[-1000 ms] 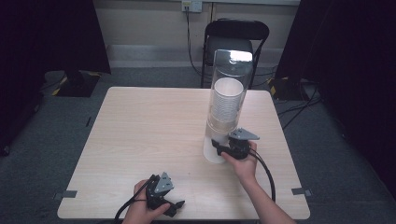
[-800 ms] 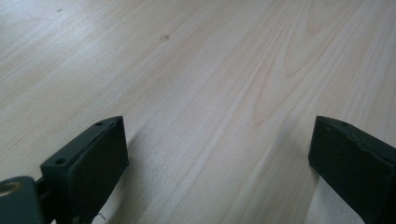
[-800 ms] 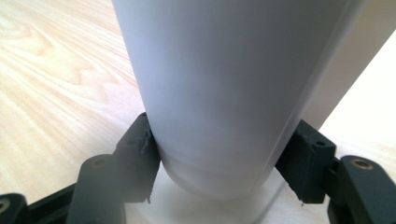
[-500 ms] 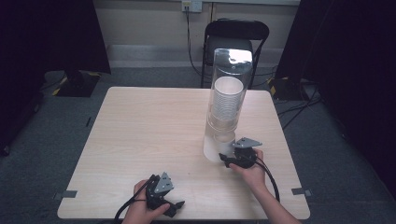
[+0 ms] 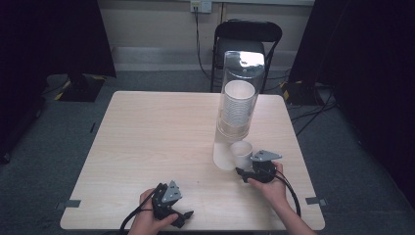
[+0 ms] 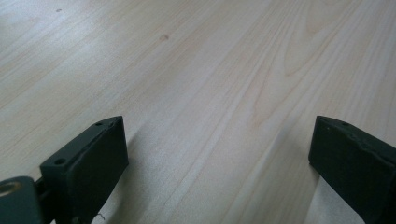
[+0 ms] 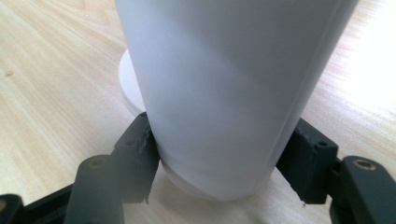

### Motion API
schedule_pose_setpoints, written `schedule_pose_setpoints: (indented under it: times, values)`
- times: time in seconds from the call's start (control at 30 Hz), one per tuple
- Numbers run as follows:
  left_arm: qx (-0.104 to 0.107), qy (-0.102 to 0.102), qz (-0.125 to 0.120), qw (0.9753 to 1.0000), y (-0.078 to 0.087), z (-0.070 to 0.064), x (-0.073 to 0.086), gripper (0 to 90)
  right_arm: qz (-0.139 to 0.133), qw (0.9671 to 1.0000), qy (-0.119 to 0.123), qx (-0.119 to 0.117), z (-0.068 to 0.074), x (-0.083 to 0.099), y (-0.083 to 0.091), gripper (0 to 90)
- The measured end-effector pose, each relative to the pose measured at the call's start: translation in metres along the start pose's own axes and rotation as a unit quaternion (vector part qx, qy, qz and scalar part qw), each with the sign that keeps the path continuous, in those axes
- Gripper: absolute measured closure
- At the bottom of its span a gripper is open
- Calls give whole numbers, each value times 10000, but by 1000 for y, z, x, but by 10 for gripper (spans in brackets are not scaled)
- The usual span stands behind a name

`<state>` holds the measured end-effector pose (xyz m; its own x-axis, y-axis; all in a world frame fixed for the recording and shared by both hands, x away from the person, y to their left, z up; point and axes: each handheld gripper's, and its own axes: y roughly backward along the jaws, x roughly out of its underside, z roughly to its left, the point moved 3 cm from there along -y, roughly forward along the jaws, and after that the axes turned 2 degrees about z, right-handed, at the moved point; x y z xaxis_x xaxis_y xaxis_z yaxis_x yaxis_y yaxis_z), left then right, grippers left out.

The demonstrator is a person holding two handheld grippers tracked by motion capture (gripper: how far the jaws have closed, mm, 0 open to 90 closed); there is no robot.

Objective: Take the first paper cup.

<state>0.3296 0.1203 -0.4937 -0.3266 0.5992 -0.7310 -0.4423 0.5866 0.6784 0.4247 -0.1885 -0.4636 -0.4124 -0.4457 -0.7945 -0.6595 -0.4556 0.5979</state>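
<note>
At the lower right of the high view, the right gripper (image 5: pixel 243 172) pinches a white cup (image 5: pixel 241 151) beside the dispenser (image 5: pixel 240 93). The left gripper (image 6: pixel 217 154), jaws spread, holds nothing.

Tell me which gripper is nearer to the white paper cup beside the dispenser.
Right. The right gripper has its jaws closed on the white paper cup beside the dispenser. The left gripper rests open at the table's near edge, well apart.

Overhead cam; 2 close gripper cams
</note>
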Motion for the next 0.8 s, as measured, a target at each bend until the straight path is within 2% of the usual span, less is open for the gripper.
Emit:
schedule_pose_setpoints:
  times: [0.17,0.23,0.37,0.43,0.5,0.57,0.6,0.63,0.67,0.7,0.73,0.77,0.8]
  values:
    - [3,1,2,10000,0,0,0,40,-1,9999,127,-93,8,0,2,354]
    - [1,5,0,10000,0,0,0,40,-40,9995,274,-120,15,0,3,353]
    - [-1,28,7,10000,0,0,0,39,-106,9987,335,-363,30,2,1,353]
    - [-8,33,9,10000,0,0,0,40,-152,9984,378,-389,34,0,1,353]
    - [-63,54,-7,10000,2,1,-1,81,-260,9976,432,-479,40,-2,3,352]
    - [-28,101,-144,9998,5,4,-3,215,-332,9967,493,-547,44,-4,3,352]
    - [89,191,-247,9995,8,5,-5,216,-385,9959,548,-607,47,-5,3,351]
    - [84,277,-381,9989,11,7,-8,163,-427,9953,567,-657,51,-6,4,351]
    - [62,343,-497,9982,15,9,-10,148,-436,9947,629,-684,55,-7,4,351]
    - [68,384,-591,9975,20,11,-13,181,-455,9941,665,-732,59,-8,3,351]
    - [87,506,-738,9960,23,12,-15,173,-481,9929,726,-805,63,-9,2,351]
    - [65,518,-816,9953,28,15,-17,148,-491,9918,800,-862,67,-10,1,351]
    - [9,563,-879,9945,32,17,-18,163,-499,9909,872,-897,72,-11,0,351]
